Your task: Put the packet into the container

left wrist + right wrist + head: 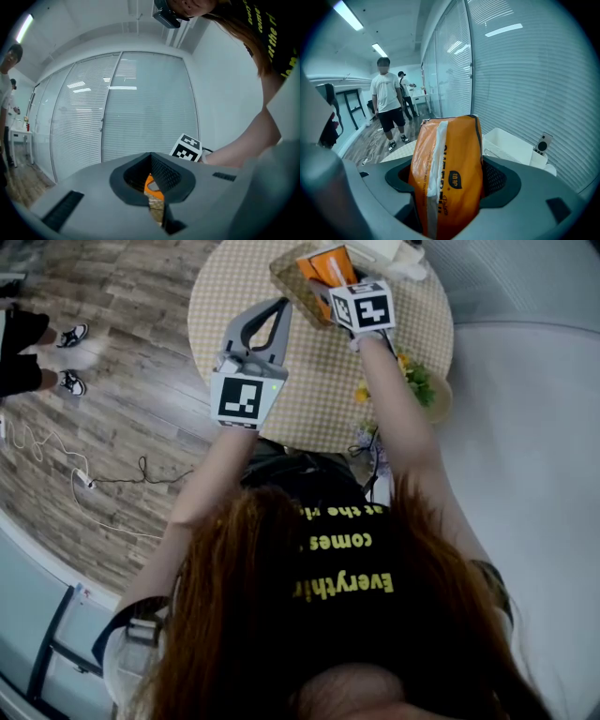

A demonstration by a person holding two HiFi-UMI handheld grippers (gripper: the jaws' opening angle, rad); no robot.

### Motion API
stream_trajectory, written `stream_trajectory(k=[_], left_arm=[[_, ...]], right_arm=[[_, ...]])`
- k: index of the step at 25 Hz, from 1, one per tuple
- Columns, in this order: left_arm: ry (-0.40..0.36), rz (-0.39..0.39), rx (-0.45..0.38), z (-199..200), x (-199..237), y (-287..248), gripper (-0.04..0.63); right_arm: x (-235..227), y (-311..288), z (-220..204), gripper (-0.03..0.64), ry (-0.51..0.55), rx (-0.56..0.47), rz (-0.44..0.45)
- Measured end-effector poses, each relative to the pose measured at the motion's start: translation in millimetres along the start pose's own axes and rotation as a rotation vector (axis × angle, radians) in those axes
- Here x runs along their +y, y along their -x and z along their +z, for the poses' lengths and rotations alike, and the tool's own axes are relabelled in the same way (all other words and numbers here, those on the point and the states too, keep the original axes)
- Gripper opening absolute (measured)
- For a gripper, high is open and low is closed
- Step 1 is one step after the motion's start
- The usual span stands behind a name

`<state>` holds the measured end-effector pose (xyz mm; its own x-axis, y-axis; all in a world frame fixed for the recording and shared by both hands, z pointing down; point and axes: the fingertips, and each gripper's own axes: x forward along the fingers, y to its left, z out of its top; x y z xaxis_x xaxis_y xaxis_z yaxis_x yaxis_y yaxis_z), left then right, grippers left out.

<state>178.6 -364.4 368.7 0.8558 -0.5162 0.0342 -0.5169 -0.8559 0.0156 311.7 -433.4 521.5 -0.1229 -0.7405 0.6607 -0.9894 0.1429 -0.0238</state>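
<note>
Left gripper (281,307): held low over the near part of the counter (309,399), jaws pressed together with nothing between them.
Right gripper (450,185): farther out and to the right, jaws pinching the orange packet by its lower part.
Packet (454,145): upright between the right gripper's jaws, a white seam running down its face; from the head view it is over the woven container, and I cannot tell whether it touches.
Container (286,279): tan, basket-weave, on the far side of the counter.
Counter: round, with a checked cloth.
Flowers (412,381): at the counter's right edge.
White box (515,143): beyond the packet, on the counter.
Bystander (386,101): standing on the wooden floor (112,352), well apart from the counter.
</note>
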Motion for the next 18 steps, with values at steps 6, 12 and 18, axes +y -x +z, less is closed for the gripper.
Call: stream_trajectory(k=[6, 12, 18], left_arm=[[0.002, 0.004, 0.010, -3.0, 0.1, 5.1, 0.002], [0.003, 0.013, 0.018, -7.5, 2.8, 11.1, 0.002], [0.004, 0.025, 0.025, -10.3, 6.5, 15.6, 0.001]], right_arm=[[-2.7, -27.8, -18.5, 0.367, 0.020, 0.084, 0.011], [-2.8, -50.6, -36.5, 0.368, 0.053, 0.157, 0.025], [-4.3, -64.4, -49.5, 0.368, 0.084, 0.207, 0.027]])
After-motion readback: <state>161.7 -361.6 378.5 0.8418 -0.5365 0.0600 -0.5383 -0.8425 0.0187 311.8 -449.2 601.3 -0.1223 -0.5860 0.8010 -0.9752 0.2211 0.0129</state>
